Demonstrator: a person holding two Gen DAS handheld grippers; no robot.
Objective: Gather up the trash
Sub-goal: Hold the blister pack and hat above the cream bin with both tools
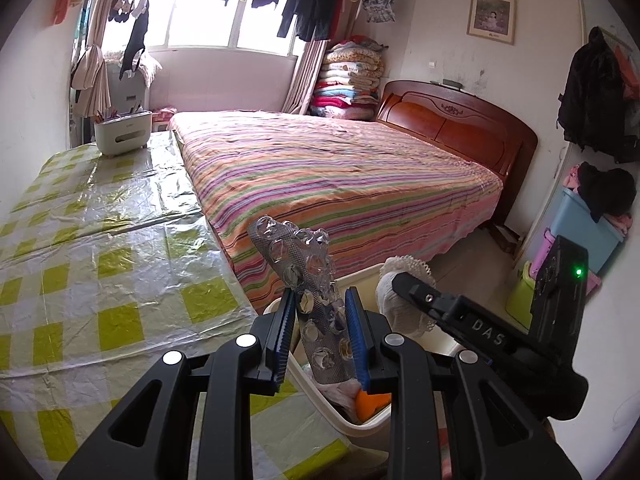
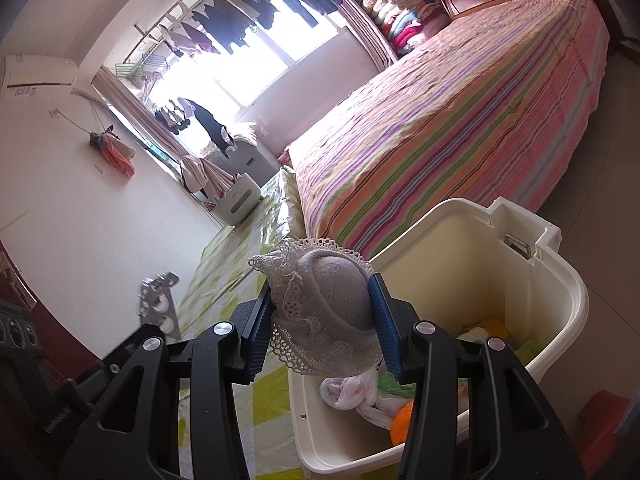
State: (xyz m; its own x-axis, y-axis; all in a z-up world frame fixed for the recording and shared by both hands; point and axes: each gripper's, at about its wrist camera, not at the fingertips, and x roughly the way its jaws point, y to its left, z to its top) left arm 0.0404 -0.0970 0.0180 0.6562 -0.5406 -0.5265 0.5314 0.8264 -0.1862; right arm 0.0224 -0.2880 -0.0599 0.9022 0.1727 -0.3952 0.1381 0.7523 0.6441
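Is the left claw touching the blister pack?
Touching. In the left wrist view, the left claw has both blue pads pressed against the silver blister pack, which stands upright between them.

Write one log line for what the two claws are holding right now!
left claw: shut on silver empty pill blister pack | right claw: shut on grey lace-trimmed knitted hat | both over cream plastic bin

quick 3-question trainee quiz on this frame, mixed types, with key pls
1. True or false: the left gripper is empty.
2. What does the right gripper hold? A) lace-trimmed knit hat B) orange ball C) plastic bag
3. Fill in: the cream bin stands between the checked table and the striped ____.

Key:
1. False: it is clamped on an empty blister pack.
2. A
3. bed
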